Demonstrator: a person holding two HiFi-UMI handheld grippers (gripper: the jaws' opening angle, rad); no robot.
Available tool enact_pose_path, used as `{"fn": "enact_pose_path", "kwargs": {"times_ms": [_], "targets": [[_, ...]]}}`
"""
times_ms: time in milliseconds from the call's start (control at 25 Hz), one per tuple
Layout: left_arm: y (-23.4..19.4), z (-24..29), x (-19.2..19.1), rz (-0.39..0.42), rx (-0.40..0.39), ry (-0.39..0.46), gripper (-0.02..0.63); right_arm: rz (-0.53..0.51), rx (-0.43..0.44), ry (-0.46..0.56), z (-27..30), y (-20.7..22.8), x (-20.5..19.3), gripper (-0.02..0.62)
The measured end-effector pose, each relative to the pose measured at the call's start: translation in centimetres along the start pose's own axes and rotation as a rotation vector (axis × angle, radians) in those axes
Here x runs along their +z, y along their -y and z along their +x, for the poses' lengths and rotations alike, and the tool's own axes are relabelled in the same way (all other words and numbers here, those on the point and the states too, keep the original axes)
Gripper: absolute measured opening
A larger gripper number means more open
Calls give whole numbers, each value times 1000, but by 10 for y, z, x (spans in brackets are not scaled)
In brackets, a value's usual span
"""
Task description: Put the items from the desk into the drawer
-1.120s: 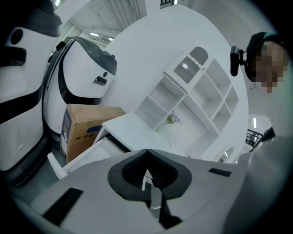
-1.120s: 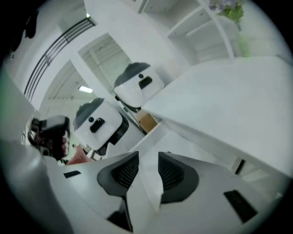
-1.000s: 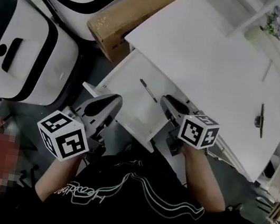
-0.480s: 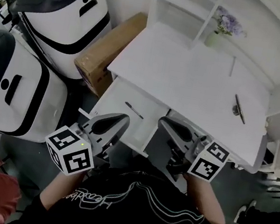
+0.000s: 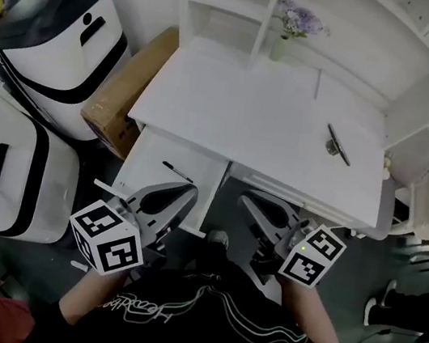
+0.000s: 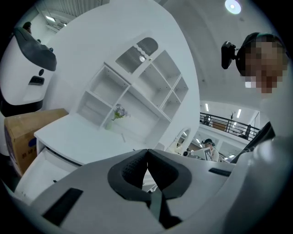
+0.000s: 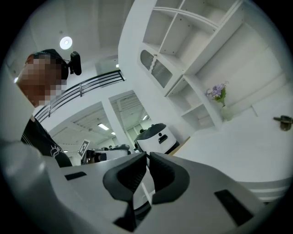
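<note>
The slim dark item [image 5: 338, 145] lies at the desk's [image 5: 250, 107] right side, long axis running upper-left to lower-right; your left gripper [image 5: 183, 193] and right gripper [image 5: 249, 201] sit closed and empty, bottom centre.

Smooth matt white desk [image 5: 263, 126]; brown cardboard box [image 5: 120, 101]; jaws lined with ribbed black pads [image 6: 132, 171]

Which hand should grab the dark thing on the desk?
Right. The dark thing lies on the desk's right side, nearer the right gripper. The left gripper sits by the drawer.
</note>
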State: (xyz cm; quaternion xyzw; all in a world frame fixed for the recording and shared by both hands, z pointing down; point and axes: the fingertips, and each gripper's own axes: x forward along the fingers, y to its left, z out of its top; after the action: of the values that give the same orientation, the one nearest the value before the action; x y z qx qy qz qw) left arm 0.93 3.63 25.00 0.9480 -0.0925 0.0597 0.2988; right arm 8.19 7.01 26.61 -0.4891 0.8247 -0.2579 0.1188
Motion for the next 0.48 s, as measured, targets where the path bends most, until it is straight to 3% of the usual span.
{"fn": "enact_pose_path", "kwargs": {"times_ms": [480], "targets": [[33,109,-20,18,-129,-127,20,-79,-288,47,-99,95,22,57]]}}
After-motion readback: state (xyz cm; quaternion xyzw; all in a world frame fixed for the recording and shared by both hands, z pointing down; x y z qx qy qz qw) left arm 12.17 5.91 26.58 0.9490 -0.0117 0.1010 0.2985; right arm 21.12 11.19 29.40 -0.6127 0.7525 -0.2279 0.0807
